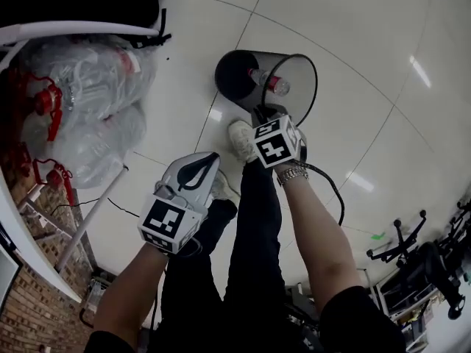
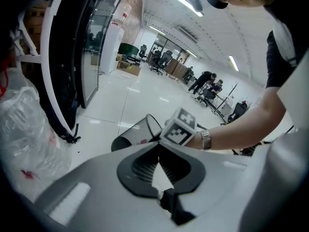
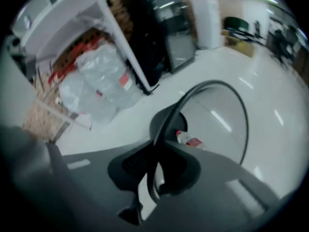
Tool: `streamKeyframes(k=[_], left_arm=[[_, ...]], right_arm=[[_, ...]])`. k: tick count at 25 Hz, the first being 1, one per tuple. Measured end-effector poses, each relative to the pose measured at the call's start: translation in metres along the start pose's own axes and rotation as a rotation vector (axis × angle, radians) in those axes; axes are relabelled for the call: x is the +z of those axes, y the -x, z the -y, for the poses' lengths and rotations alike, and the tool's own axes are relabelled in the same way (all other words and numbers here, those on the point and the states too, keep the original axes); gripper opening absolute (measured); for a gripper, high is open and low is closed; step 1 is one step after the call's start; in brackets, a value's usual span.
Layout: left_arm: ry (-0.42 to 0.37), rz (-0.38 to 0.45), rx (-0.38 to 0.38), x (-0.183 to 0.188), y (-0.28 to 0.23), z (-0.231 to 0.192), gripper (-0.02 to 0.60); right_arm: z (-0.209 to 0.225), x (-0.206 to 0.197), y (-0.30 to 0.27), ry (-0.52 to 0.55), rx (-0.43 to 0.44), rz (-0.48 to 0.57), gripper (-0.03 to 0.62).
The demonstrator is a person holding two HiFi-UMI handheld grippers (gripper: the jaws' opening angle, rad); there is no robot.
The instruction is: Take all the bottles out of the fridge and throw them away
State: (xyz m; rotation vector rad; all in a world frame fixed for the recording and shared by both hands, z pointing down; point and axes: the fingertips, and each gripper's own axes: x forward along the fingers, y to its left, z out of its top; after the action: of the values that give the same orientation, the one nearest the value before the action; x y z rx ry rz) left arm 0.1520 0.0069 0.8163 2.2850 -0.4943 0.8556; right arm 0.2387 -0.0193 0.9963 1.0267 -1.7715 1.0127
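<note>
A black bin lies tipped on the white floor, and a clear bottle with a red cap and label rests inside it. My right gripper reaches down to the bin's near edge. In the right gripper view the bin's thin black rim runs between the jaws, and my right gripper is shut on it; the bottle lies just beyond. My left gripper hangs to the left of the bin, away from it. My left gripper is shut with nothing between its jaws.
Clear plastic bags full of empty bottles are piled at the left against a white frame. The dark fridge stands behind them. The person's legs and a white shoe are below the bin. Office chairs stand at the lower right.
</note>
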Motion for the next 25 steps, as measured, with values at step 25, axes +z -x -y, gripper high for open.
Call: streamKeyframes(k=[25], left_arm=[[0.200,0.197,0.286,0.060,0.159,0.007,0.004]], right_arm=[[-0.119,0.069,0.114,0.460,0.100,-0.088,0.185]])
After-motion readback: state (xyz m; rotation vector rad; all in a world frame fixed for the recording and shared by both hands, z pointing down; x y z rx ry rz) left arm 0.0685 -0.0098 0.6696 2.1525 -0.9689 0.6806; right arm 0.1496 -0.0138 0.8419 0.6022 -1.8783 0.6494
